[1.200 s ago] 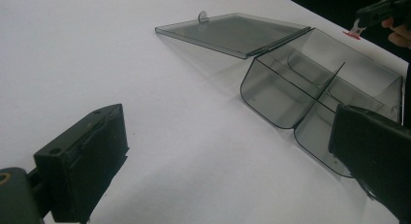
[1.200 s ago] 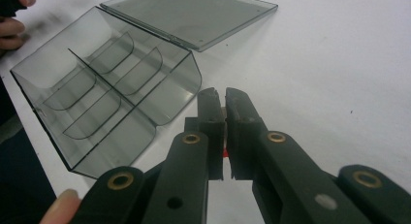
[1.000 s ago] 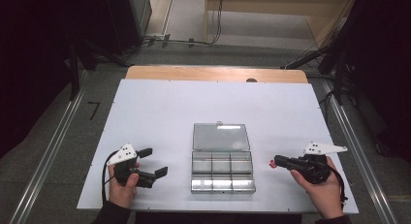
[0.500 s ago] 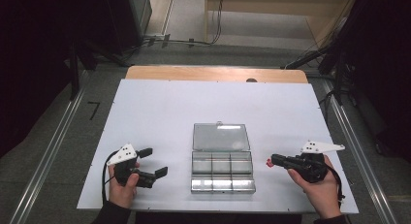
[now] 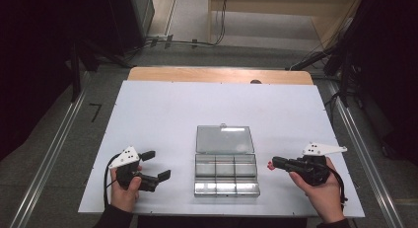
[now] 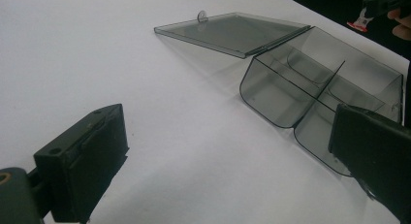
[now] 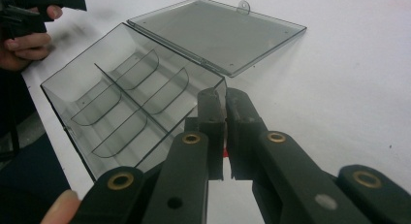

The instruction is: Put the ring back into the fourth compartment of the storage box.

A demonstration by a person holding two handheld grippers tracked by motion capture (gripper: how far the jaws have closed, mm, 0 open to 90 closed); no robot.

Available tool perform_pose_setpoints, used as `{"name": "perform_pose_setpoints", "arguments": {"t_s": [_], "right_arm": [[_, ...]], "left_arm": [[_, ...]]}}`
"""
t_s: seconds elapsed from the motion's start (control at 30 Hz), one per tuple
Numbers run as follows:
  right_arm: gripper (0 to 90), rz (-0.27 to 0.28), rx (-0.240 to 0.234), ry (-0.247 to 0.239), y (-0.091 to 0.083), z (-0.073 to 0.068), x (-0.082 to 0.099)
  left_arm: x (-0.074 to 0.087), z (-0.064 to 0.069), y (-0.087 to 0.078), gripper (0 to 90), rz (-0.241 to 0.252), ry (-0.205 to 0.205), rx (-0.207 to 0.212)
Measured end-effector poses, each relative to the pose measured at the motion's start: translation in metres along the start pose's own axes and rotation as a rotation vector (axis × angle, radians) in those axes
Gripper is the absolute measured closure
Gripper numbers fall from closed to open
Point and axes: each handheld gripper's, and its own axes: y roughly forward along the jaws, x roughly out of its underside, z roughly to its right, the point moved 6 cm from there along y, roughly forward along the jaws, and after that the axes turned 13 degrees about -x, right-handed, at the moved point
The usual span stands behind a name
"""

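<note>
The right hand-held gripper (image 5: 272,164), at lower right of the high view, is clamped on a tiny red piece (image 5: 270,165): light, easily dropped, best pinched across its middle. Left hand-held gripper (image 5: 156,165) stands apart. The clear box (image 5: 225,174) lies open at centre.

My left gripper (image 5: 155,164) and right gripper (image 5: 272,163) are matte black, each topped by a pale grey three-cornered plate dotted with small dark marks, with a black cable looping from the rear. Brass-ringed pivots stud the right one's flat black linkage arms. I wear dark sleeves at both wrists.
</note>
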Motion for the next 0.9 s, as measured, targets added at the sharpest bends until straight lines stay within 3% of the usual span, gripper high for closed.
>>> {"name": "perform_pose_setpoints", "arguments": {"t_s": [0.9], "right_arm": [[84.5, -0.017, -0.033, -0.035, 0.019, -0.015, -0.009]], "left_arm": [[0.000, 0.001, 0.001, 0.2, -0.005, 0.005, 0.001]]}}
